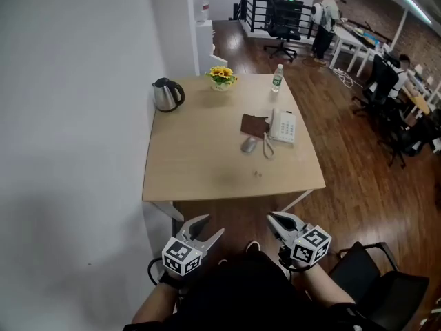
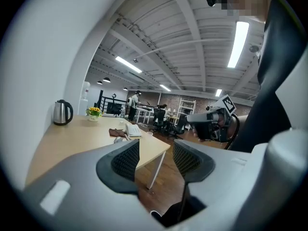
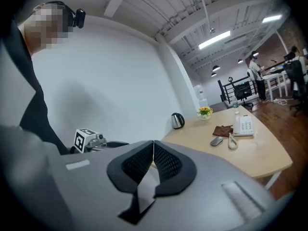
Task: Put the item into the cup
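Bright overhead strip lighting, sharp, fisheye-warped edges

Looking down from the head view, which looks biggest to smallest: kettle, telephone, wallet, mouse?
Largest: the shiny steel kettle and the white desk telephone, about alike, so unranked.
Then the flat brown wallet.
Smallest: the grey oval mouse.

Table [image 1: 207, 167]: kettle [image 1: 166, 94], flowers [image 1: 221, 76], bottle [image 1: 277, 78], phone [image 1: 283, 126], mouse [image 1: 249, 144]

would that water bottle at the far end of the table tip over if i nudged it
The water bottle stands upright, tall and narrow, so a push near its cap would probably tip it. It looks like thin clear plastic, so likely light and a bit squashy. Once down, its round body could roll across the table.
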`<state>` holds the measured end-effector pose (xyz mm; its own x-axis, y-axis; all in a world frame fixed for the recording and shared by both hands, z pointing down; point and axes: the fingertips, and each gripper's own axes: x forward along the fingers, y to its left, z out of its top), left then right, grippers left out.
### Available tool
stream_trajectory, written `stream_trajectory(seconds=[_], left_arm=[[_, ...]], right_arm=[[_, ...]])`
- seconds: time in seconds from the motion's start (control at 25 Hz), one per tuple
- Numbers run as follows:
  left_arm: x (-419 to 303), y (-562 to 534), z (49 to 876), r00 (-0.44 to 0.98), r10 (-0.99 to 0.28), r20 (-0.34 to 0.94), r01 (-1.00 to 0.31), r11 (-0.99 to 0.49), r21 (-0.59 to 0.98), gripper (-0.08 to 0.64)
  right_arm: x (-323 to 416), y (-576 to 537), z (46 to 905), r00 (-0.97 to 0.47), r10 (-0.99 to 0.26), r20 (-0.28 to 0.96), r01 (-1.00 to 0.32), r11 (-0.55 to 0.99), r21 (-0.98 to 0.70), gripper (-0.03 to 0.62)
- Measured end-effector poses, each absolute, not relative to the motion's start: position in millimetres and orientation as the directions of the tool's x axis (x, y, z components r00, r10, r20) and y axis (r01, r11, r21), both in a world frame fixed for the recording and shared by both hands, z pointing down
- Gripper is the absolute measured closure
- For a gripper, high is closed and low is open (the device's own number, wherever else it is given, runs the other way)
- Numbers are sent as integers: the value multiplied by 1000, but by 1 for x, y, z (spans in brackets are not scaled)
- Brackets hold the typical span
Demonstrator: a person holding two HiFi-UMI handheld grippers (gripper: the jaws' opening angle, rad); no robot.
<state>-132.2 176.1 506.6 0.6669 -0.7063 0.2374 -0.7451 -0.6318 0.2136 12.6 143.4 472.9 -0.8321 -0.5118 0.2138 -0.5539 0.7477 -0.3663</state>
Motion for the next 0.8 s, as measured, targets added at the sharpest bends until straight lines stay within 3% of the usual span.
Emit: stream_trajectory(seconds=[0.44,0.8], left_arm=[[-124,97,522,639,-719,273,-769,-602,214,347],[-101,-11,529,590,-740,323,-807,-557,196,347]], right_arm=[[11,52,488,-853,-475,218,-522,758,-391,582],[17,-52,496,-891,-395,223,-445,857,-259,578]])
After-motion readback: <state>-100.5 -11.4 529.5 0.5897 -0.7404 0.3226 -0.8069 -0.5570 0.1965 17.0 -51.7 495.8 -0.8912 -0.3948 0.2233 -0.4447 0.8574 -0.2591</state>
